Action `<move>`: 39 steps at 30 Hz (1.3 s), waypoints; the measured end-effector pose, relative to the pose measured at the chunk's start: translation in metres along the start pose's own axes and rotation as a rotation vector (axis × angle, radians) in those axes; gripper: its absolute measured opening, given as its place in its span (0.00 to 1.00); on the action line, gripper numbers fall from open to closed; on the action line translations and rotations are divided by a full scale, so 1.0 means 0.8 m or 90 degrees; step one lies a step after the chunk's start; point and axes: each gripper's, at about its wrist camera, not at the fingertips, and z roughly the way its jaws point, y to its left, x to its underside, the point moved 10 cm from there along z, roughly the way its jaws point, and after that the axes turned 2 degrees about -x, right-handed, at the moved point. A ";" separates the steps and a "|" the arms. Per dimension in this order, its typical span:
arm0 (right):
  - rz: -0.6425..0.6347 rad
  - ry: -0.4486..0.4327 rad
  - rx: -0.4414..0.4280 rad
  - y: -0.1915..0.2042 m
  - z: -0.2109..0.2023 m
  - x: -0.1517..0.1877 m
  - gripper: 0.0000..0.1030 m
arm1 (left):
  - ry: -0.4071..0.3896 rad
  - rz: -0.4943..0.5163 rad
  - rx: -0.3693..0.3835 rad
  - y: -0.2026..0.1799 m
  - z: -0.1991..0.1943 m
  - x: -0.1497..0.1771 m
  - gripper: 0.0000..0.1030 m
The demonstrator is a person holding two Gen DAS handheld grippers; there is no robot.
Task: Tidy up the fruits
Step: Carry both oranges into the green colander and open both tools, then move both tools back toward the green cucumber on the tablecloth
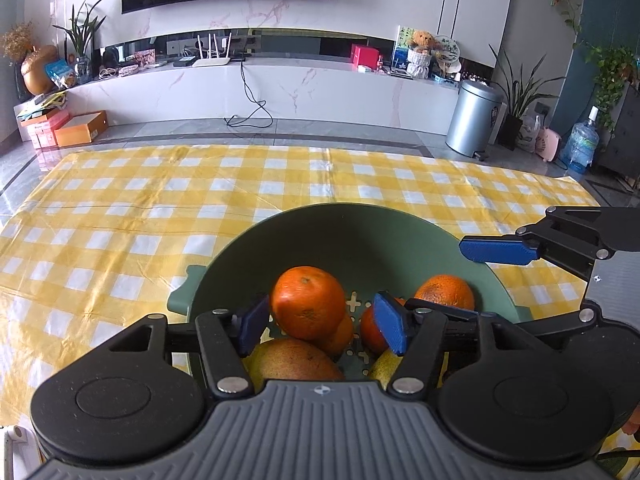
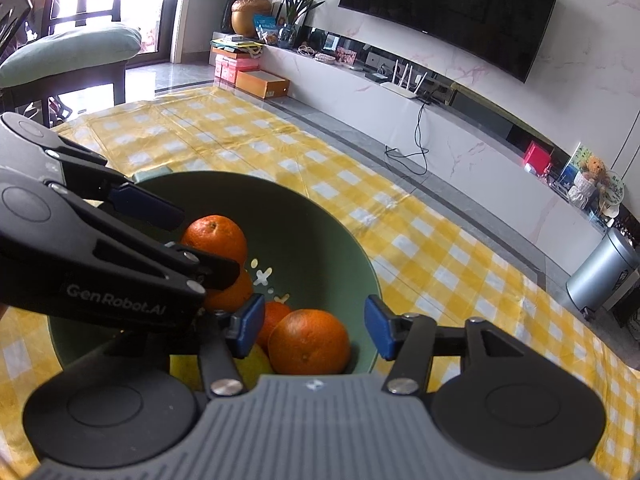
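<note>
Left gripper [image 1: 322, 322] jaws apart around top orange [image 1: 307, 302], pads not pressing; right gripper [image 2: 314, 330] jaws apart over another orange [image 2: 309, 342], gripping nothing. Fruit piled in green bowl [image 1: 360, 236] on yellow checked cloth [image 1: 160, 208]; TV unit [image 1: 280, 84] beyond.

The only lettering that reads clearly is "GenRobot.AI", printed in pale letters along the black side of the left gripper [image 2: 208, 248] in the right wrist view. A small round emblem sits on the grey ribbed body of each gripper, without letters. The television [image 2: 452, 12] has a small brand mark at the middle of its lower edge, too small to read. The bin [image 1: 474, 116] bears a dark badge whose print cannot be made out.
</note>
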 end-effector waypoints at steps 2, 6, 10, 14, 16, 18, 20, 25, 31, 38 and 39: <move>0.000 -0.005 0.001 0.000 -0.005 -0.002 0.56 | -0.003 -0.002 0.000 0.000 -0.005 0.000 0.69; 0.002 -0.015 0.004 0.001 -0.019 -0.003 0.61 | -0.005 -0.003 -0.004 -0.004 -0.016 -0.001 0.70; 0.018 -0.020 0.008 -0.002 -0.035 -0.002 0.66 | -0.005 0.000 -0.009 -0.011 -0.030 -0.002 0.70; 0.050 -0.026 0.005 -0.009 -0.056 0.002 0.69 | -0.005 0.000 -0.008 -0.023 -0.047 -0.004 0.70; 0.064 -0.030 0.010 -0.013 -0.069 0.004 0.72 | -0.007 0.004 -0.004 -0.031 -0.056 -0.006 0.70; 0.075 -0.036 0.014 -0.016 -0.083 0.008 0.72 | -0.007 0.012 0.002 -0.040 -0.064 -0.006 0.70; 0.089 -0.041 0.018 -0.019 -0.099 0.013 0.73 | -0.008 0.018 0.011 -0.050 -0.073 -0.005 0.70; 0.130 -0.062 0.032 -0.029 -0.141 0.035 0.78 | -0.006 0.020 0.045 -0.075 -0.094 0.006 0.70; 0.205 -0.066 0.062 -0.046 -0.189 0.081 0.79 | -0.011 0.041 0.089 -0.111 -0.118 0.026 0.71; 0.288 -0.026 0.097 -0.057 -0.225 0.155 0.79 | -0.001 0.096 0.131 -0.150 -0.131 0.058 0.72; 0.300 -0.020 0.101 -0.058 -0.228 0.166 0.79 | 0.001 0.107 0.134 -0.155 -0.133 0.064 0.72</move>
